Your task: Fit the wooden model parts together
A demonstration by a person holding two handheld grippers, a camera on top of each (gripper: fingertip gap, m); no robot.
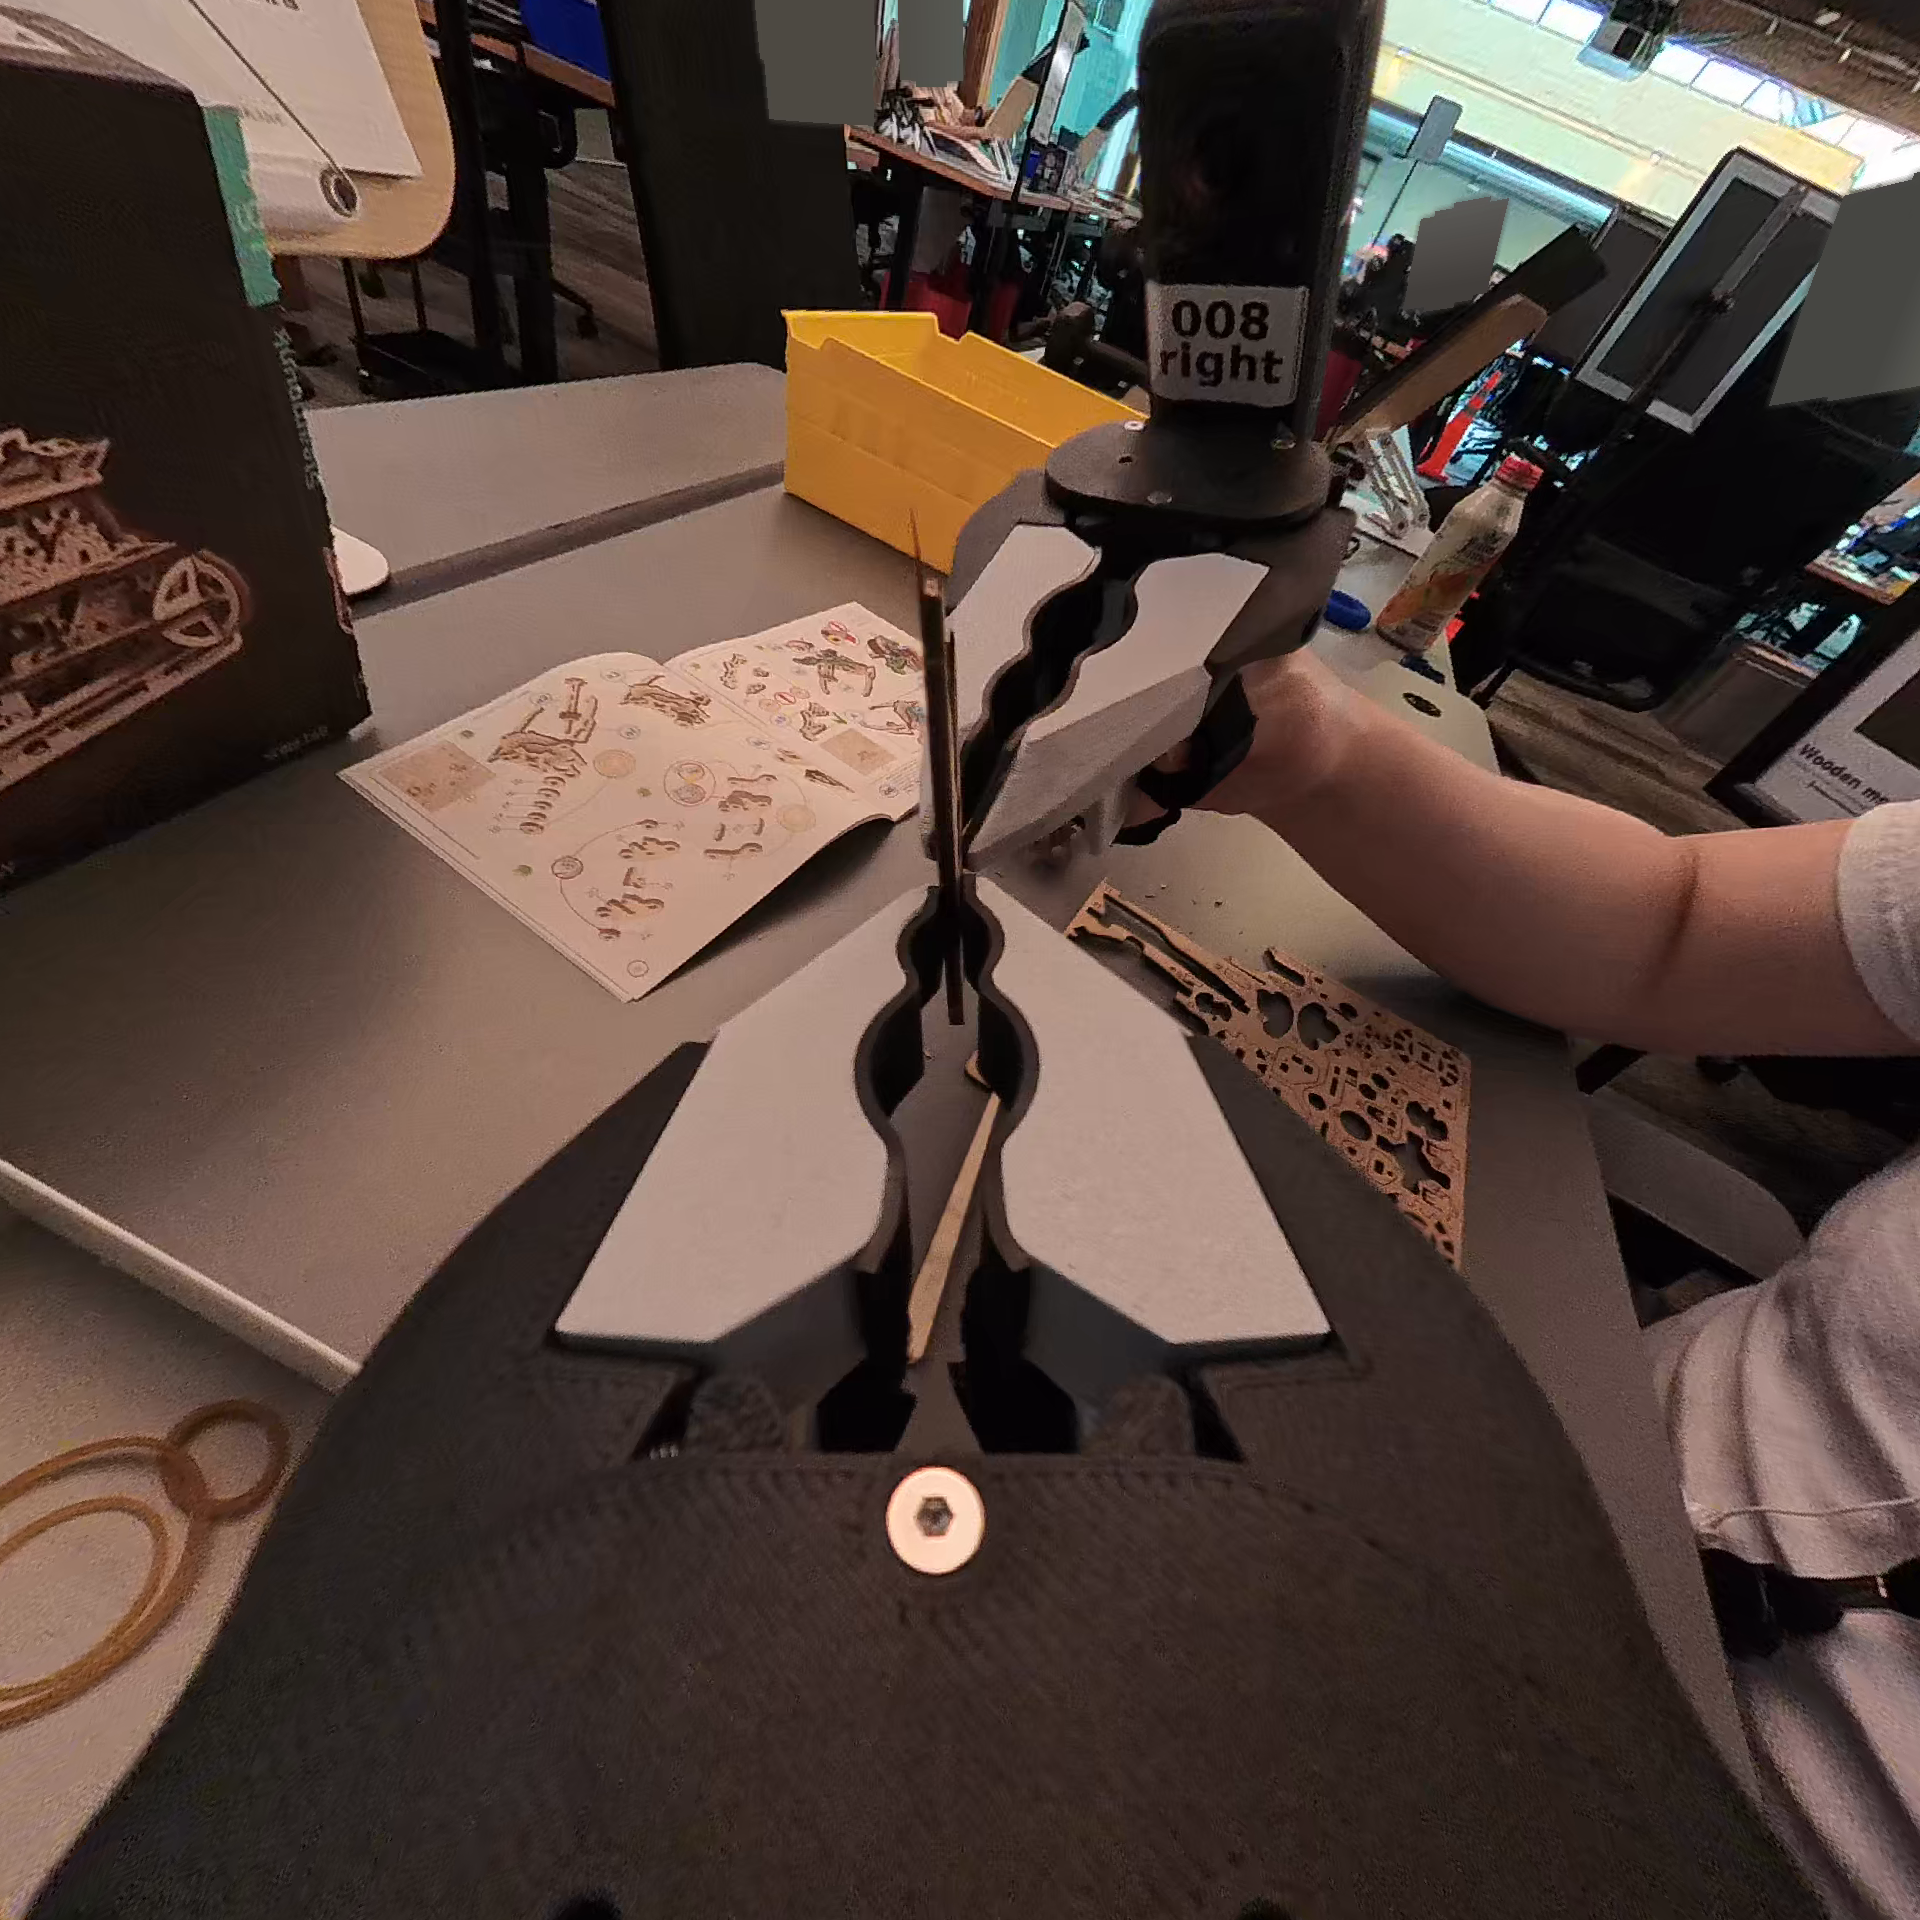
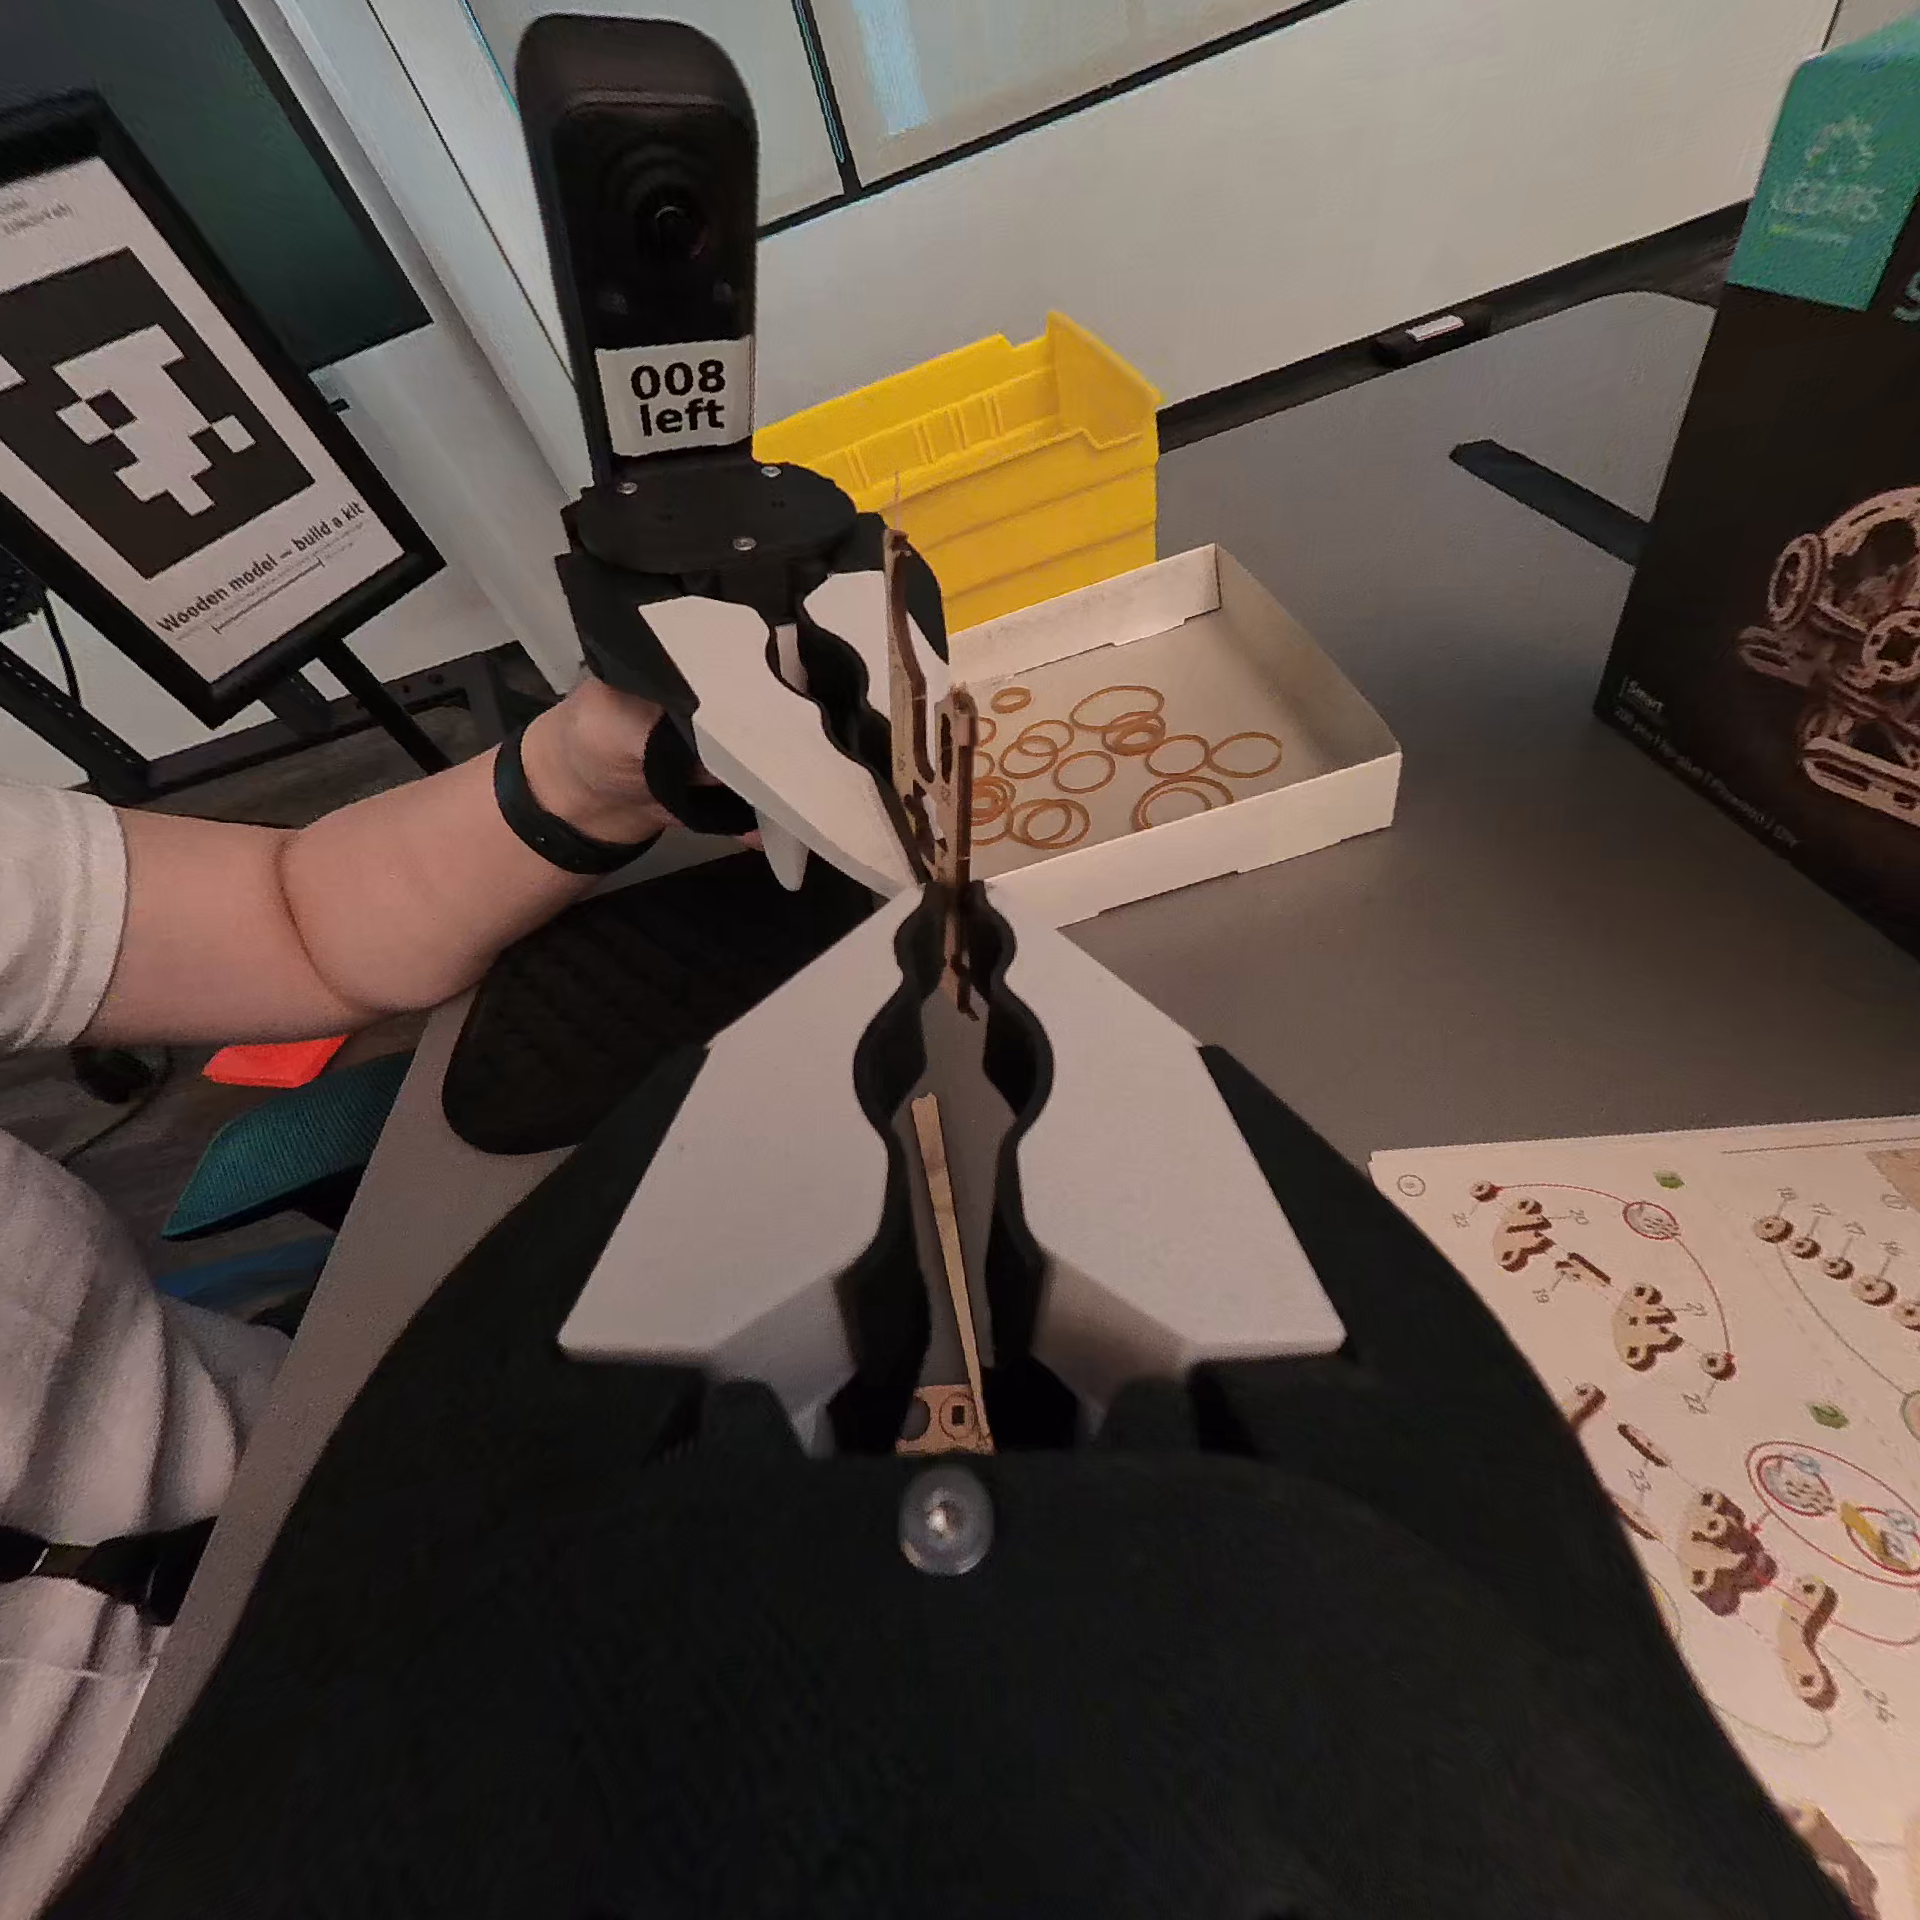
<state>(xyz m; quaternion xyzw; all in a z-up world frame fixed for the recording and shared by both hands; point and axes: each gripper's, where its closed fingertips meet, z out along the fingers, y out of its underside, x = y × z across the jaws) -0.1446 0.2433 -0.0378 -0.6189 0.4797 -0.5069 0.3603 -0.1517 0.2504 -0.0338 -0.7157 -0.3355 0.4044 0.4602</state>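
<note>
Left claw [image 1: 951, 894] clamped on a thin wooden strip [image 1: 943, 790], right claw [image 2: 951, 904] clamped on a slotted wooden piece [image 2: 951, 790], tips meeting above the grey desk [image 1: 260, 1039], instruction booklet [image 1: 644, 790] beyond

In the left wrist view we see the table [image 1: 260, 1039] bearing the booklet [image 1: 665, 800], which lies open ahead and left of the left gripper [image 1: 951, 894]; the kit box [image 1: 135, 499] stands at the far left, behind the booklet; the bin [image 1: 914, 426] sits behind the booklet, farther back on the table; the cut-out sheet [image 1: 1309, 1049] lies flat to the right, beneath the right gripper [image 1: 966, 852]; a bottle [image 1: 1455, 561] stands far right; in the right wrist view we find the tray [image 2: 1340, 769] before the bin, with rubber bands [image 2: 1112, 748] in it.
</note>
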